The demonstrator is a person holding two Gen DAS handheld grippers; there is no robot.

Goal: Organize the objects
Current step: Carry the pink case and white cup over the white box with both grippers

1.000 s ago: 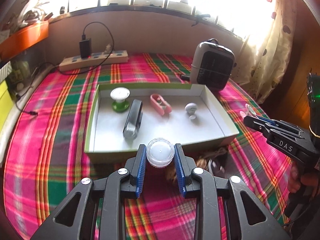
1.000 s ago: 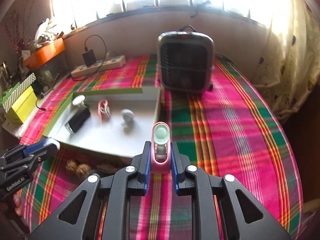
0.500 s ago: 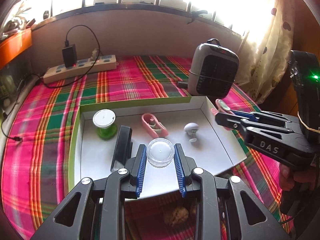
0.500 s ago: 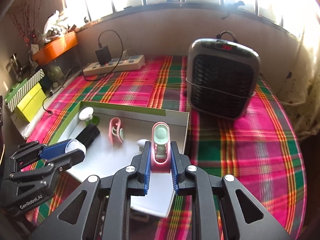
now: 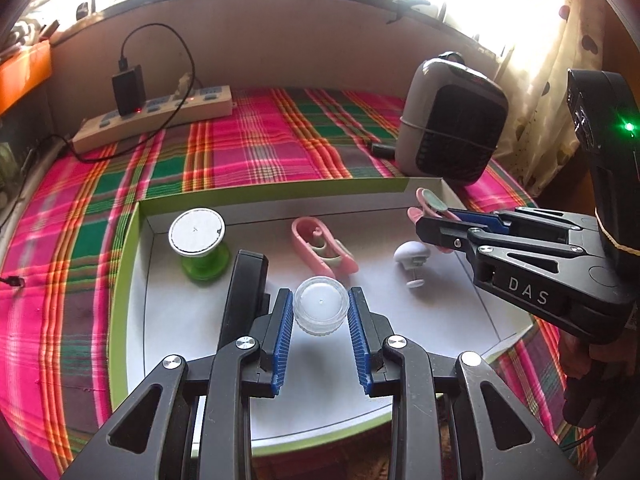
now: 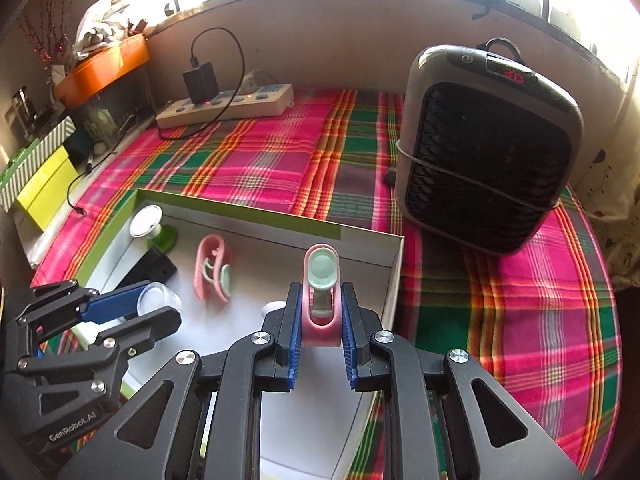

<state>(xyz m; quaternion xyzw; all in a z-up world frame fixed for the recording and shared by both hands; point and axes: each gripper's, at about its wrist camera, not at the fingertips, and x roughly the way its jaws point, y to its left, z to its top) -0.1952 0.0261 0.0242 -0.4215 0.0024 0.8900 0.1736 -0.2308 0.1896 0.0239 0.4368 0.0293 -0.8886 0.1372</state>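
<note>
Left gripper [image 5: 321,312] clamped on clear jar [image 5: 321,309], blue pads [image 5: 282,340] pressing both sides; held above white floor of tray [image 5: 124,280], near its front; same jar seen from right wrist between blue fingers at [image 6: 158,300].

Right gripper [image 6: 320,312] clamped on pink clip [image 6: 321,292], mint pad facing up; held over tray's right part, just inside right wall [image 6: 394,280]; from left wrist, clip [image 5: 430,202] sticking out past gripper tips near tray's far right corner.

Lying in tray: black stapler-like item [image 5: 244,292] just left of left gripper; green spool [image 5: 199,244] with white top, upright, far left corner; second pink clip [image 5: 322,250] on its side, mid-tray; small white knob [image 5: 412,258] tipped over, right of it, below right gripper.

Beyond tray: plaid cloth [image 5: 256,144]; grey heater [image 6: 488,148] right rear, near tray's corner; power strip [image 5: 160,116] with black charger plugged in, against back wall.
</note>
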